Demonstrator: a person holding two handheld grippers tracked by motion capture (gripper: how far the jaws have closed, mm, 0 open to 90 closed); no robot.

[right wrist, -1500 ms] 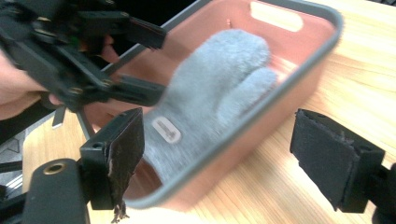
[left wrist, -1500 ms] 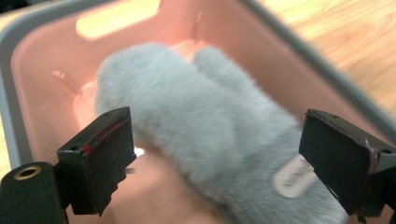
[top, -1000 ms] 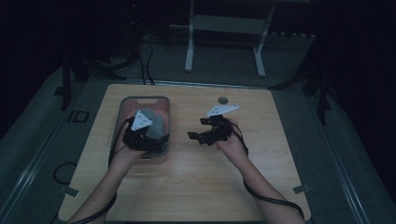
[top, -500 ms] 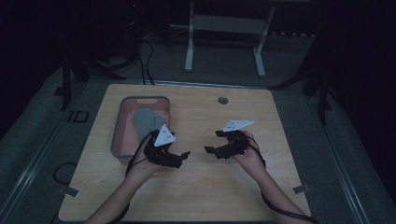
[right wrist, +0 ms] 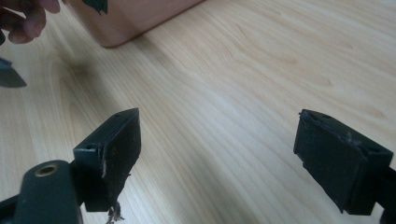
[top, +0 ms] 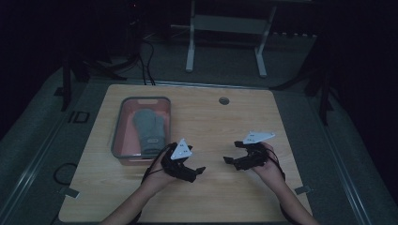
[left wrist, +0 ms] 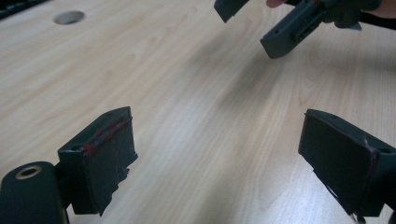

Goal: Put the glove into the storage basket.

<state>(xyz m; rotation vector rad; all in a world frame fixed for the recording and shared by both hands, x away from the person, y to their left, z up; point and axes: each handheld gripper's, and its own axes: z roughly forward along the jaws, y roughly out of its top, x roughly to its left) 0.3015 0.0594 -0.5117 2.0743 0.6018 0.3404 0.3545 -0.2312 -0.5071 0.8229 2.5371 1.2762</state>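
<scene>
While both hands are held low over the near part of the wooden counter [top: 206, 117], nothing is carried in either of them. The left gripper [top: 199, 172] is seen in the high view just in front of the near right corner of the pink tray [top: 121, 123], its tips pointed toward the middle of the counter. In the left gripper view its jaws are spread wide, with only bare wood between them. The right gripper [top: 227, 160] is held opposite, well apart from the tray, and is pointed back toward the left one; a gap of bare counter is kept between the two. In the right gripper view its jaws are likewise spread wide over bare wood, and a corner of the tray is seen at the upper left.

A grey mitten [top: 149, 130] is laid flat inside the tray, lengthwise, its cuff end toward the near wall. It is touched by neither gripper. The tray is set on the left half of the counter. A round cable hole [top: 224, 100] is seen in the counter near its far edge, well apart from both hands.
</scene>
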